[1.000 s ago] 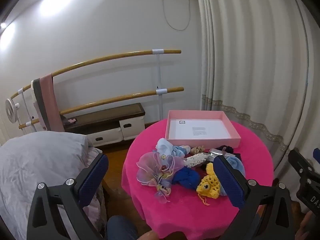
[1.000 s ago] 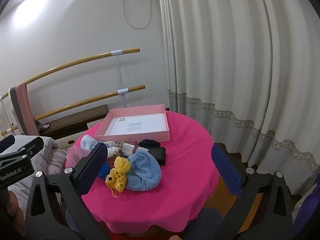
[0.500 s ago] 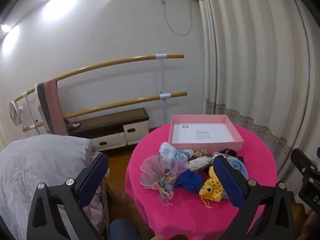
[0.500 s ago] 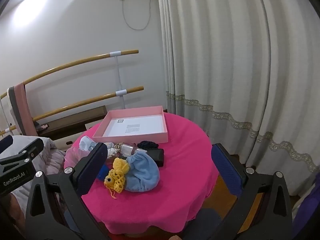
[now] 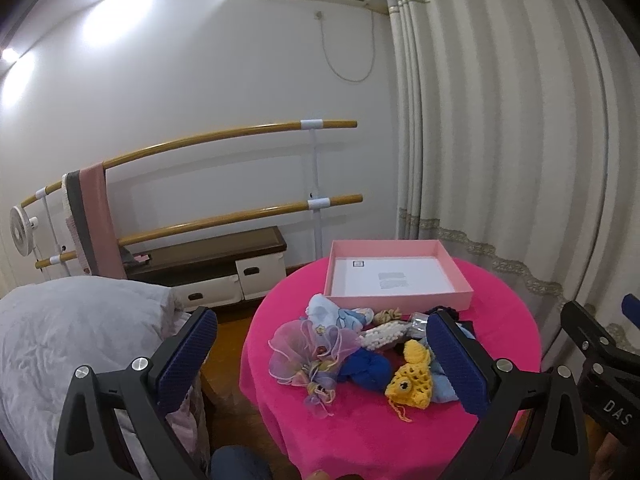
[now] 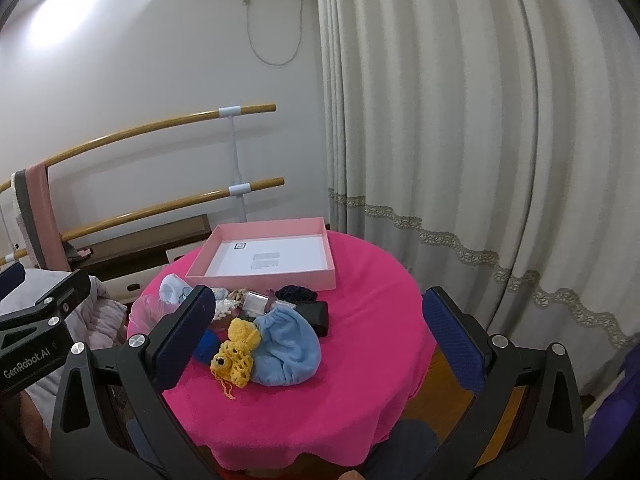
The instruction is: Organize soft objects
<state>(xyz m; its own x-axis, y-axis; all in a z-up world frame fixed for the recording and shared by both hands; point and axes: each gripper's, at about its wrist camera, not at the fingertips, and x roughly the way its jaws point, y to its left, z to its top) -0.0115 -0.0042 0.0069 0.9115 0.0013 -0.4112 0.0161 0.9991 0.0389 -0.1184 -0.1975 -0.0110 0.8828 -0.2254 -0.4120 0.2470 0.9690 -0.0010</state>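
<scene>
A pile of soft things lies on the round table (image 5: 360,432) with its pink cloth: a yellow crochet fish (image 5: 410,382) (image 6: 235,354), a light blue cap (image 6: 288,350), a dark blue knit ball (image 5: 366,368), a lilac organza scrunchie (image 5: 308,350) and a pale blue printed cloth (image 5: 332,314). Behind them stands an empty pink tray (image 5: 400,276) (image 6: 264,258). My left gripper (image 5: 320,356) is open above the pile's near side. My right gripper (image 6: 320,336) is open too, held over the table's front right, nothing between its fingers.
A black pouch (image 6: 314,314), a black scrunchie (image 6: 298,293) and a small bag of white beads (image 5: 380,336) also lie in the pile. A grey bedcover (image 5: 60,340) is at the left, curtains (image 6: 480,140) at the right, wall bars (image 5: 224,136) behind.
Both views have tilted upward and drawn back a little, so the table sits lower in frame. Nothing on the table has moved; both grippers stay open.
</scene>
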